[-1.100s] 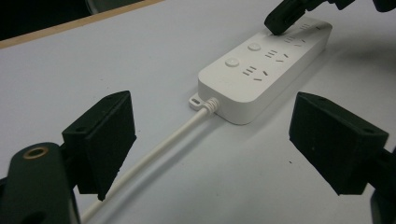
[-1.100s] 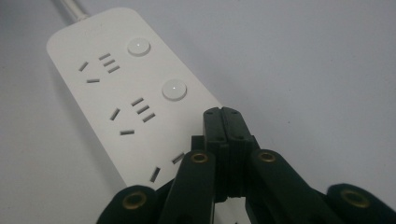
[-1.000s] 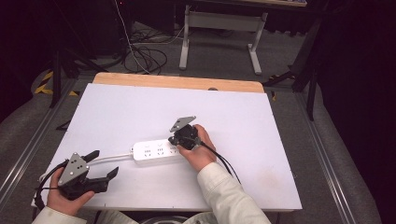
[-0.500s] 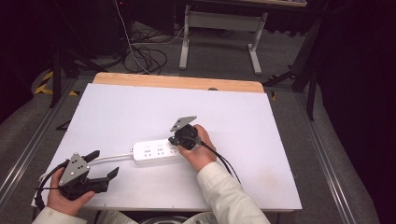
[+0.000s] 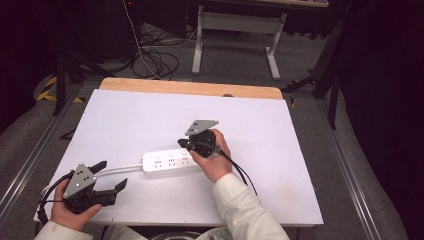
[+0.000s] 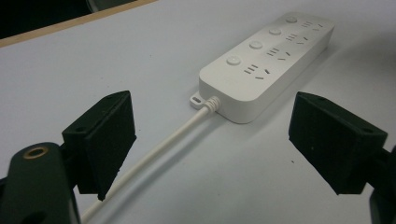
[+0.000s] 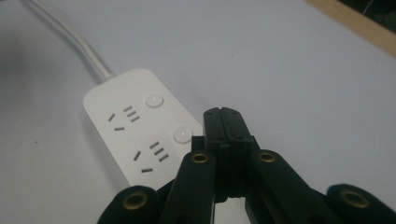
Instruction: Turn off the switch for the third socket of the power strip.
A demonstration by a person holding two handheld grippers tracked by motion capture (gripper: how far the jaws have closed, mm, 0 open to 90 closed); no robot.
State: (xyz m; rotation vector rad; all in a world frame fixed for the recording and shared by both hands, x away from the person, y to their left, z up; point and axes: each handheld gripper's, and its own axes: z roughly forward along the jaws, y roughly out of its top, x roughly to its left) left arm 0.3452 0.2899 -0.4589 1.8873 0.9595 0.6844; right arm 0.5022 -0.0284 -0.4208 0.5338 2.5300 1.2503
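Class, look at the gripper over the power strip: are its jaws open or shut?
Shut. The right gripper shows its black jaws pressed together, nothing between them, above the power strip.

The white surface (image 5: 280,150) has a bare wooden strip (image 5: 190,88) along its far edge. Beyond it, on grey floor (image 5: 235,65), stands a pale metal frame (image 5: 235,22) on two legs. Loose black cables (image 5: 160,57) lie coiled to its left, near yellow-black tape (image 5: 50,87). Metal rails (image 5: 350,175) flank the surface.
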